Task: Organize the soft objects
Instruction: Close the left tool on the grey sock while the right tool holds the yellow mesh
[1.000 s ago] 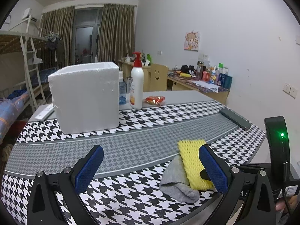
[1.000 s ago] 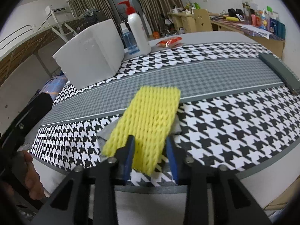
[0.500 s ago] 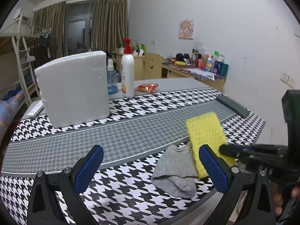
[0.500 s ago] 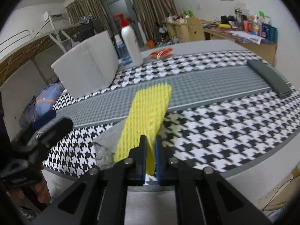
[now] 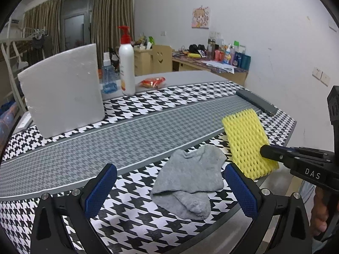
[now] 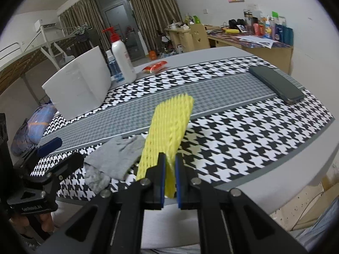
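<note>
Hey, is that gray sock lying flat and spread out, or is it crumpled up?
Crumpled. The gray sock lies bunched on the checked table cloth, with creases and one end folded under, beside the lifted yellow foam net.

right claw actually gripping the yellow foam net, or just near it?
Touching. In the right wrist view the right claw is shut on the yellow foam net, both pads pressed against its lower end, lifted off the table.
</note>
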A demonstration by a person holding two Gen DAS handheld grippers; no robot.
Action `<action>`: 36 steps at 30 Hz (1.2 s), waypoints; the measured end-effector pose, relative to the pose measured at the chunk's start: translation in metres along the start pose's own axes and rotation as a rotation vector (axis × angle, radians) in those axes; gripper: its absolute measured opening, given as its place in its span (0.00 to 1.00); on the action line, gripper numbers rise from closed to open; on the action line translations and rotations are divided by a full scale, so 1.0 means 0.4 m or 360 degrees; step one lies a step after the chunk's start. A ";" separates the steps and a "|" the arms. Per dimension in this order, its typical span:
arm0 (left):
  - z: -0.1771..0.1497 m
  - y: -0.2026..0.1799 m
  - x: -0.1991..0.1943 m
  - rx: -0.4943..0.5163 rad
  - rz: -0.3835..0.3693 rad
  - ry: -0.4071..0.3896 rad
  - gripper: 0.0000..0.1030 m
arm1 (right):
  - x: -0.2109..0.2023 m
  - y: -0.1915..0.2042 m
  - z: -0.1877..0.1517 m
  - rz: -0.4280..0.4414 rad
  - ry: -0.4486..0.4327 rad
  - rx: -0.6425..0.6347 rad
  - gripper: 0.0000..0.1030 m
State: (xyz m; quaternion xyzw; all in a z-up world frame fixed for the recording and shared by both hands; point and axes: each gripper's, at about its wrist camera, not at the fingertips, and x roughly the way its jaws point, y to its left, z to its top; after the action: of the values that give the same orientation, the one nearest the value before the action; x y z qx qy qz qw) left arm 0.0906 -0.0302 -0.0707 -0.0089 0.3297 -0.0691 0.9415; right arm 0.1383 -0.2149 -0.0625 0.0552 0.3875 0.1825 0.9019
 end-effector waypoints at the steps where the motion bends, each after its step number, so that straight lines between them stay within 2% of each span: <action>1: -0.002 -0.003 0.006 0.0003 0.0000 0.0017 0.99 | 0.000 -0.001 -0.001 -0.0003 0.0002 0.0000 0.10; 8: -0.006 -0.007 0.043 -0.0009 0.0015 0.0118 0.96 | -0.002 -0.007 -0.009 -0.0004 0.0003 -0.0002 0.11; 20: -0.014 -0.006 0.087 -0.0059 0.0006 0.0248 0.78 | 0.001 -0.014 -0.013 -0.0005 0.0012 0.0006 0.10; 26: -0.018 -0.016 0.097 -0.0050 0.0014 0.0272 0.63 | 0.002 -0.021 -0.020 0.0000 0.0016 0.0013 0.11; 28: -0.019 -0.019 0.099 -0.0041 0.0034 0.0273 0.55 | 0.002 -0.024 -0.021 0.0003 0.0019 0.0017 0.11; 32: -0.019 -0.031 0.102 -0.0001 0.0054 0.0270 0.48 | 0.003 -0.030 -0.021 0.0011 0.0017 0.0028 0.11; 36: -0.018 -0.043 0.104 0.0016 0.0046 0.0269 0.32 | 0.004 -0.030 -0.020 0.0022 0.0020 0.0024 0.11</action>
State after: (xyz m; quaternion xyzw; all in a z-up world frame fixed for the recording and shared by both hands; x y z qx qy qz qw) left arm 0.1161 -0.0527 -0.1013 0.0064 0.4077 -0.0575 0.9113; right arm 0.1369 -0.2256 -0.0719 0.0636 0.3941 0.1862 0.8978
